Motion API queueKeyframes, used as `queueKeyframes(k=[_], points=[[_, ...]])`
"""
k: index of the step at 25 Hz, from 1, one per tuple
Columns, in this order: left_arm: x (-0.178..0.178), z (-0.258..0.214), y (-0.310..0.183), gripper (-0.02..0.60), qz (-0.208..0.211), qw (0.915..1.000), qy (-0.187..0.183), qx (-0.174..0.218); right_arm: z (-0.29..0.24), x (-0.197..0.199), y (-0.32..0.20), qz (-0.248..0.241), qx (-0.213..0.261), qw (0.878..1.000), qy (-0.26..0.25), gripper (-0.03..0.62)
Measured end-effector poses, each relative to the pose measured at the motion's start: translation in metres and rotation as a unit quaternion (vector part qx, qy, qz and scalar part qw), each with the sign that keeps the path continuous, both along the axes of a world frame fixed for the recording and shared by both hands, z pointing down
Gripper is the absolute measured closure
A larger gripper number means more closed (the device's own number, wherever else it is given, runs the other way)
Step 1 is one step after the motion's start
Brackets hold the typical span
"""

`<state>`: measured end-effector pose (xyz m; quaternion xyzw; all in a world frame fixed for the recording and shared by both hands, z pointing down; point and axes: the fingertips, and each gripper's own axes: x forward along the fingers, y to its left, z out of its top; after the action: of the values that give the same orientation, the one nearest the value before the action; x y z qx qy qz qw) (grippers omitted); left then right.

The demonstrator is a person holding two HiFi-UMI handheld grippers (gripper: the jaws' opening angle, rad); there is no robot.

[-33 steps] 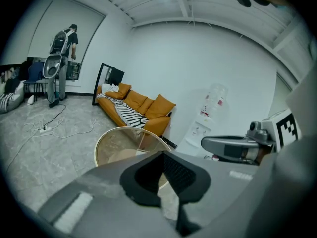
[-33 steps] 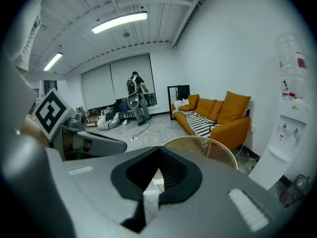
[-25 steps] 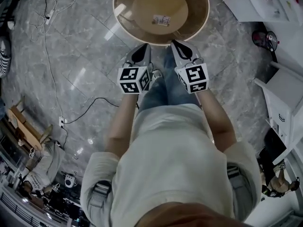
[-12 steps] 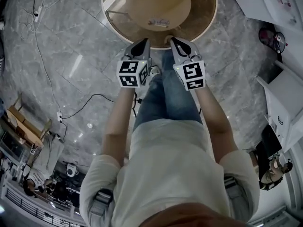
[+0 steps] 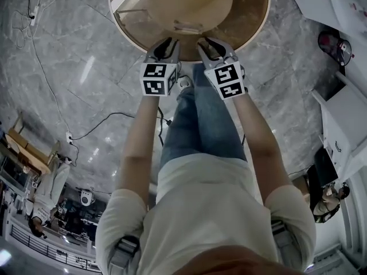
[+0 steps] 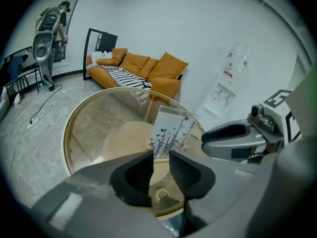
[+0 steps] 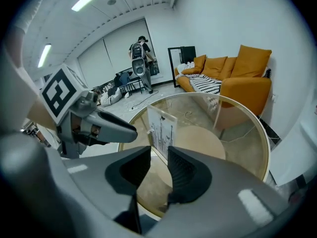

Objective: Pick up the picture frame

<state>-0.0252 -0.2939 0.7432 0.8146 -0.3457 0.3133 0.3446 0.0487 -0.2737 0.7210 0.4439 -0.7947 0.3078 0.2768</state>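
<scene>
The picture frame (image 6: pixel 171 132) stands upright on the round glass table (image 5: pixel 264 17), close to the edge that is nearest to the person. It is a clear, frameless sheet with a print of thin black stems and small butterflies. It is taller than it is wide, so its long axis goes up and down, with perhaps a slight lean. In the head view it shows only as a thin line that runs from left to right, so its broad faces seem to point toward the person and away from the person, and its two narrow side edges point to the left and to the right. The frame lies ahead of both claws and a little beyond their tips, about in the middle between them, so neither hand is clearly the nearer one. The left gripper (image 6: pixel 161 157) sees the printed face just above its jaw gap, a little to the right. The right gripper (image 7: pixel 159 153) sees the frame more from the side, also just above its gap. Both grippers have just been opening their jaws, which now stand a small way apart, and nothing is between the pads of either one. By this judgement the coming move depends on the side edges: each claw can come in from its own side, with nothing on the glass between claw and frame
</scene>
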Motion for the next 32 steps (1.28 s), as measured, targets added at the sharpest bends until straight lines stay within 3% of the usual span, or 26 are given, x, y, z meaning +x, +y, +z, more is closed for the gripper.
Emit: queueKeyframes(k=[13,19,23,32], points=[[0.006,0.06,-0.013,0.37,0.065,0.9971,-0.039,0.005,0.069,0.004,-0.016,-0.012,-0.031,0.999,0.02,0.4],[0.014,0.069,-0.02,0.367,0.092,0.995,-0.036,0.013,0.08,0.003,-0.026,-0.021,-0.028,0.999,0.021,0.384],[0.021,0.075,-0.021,0.367,0.113,0.9928,-0.031,0.021,0.085,-0.003,-0.032,-0.035,-0.028,0.999,0.018,0.413],[0.022,0.071,-0.013,0.368,0.102,0.9939,-0.036,0.021,0.085,-0.004,-0.021,-0.033,-0.033,0.999,0.029,0.413]])
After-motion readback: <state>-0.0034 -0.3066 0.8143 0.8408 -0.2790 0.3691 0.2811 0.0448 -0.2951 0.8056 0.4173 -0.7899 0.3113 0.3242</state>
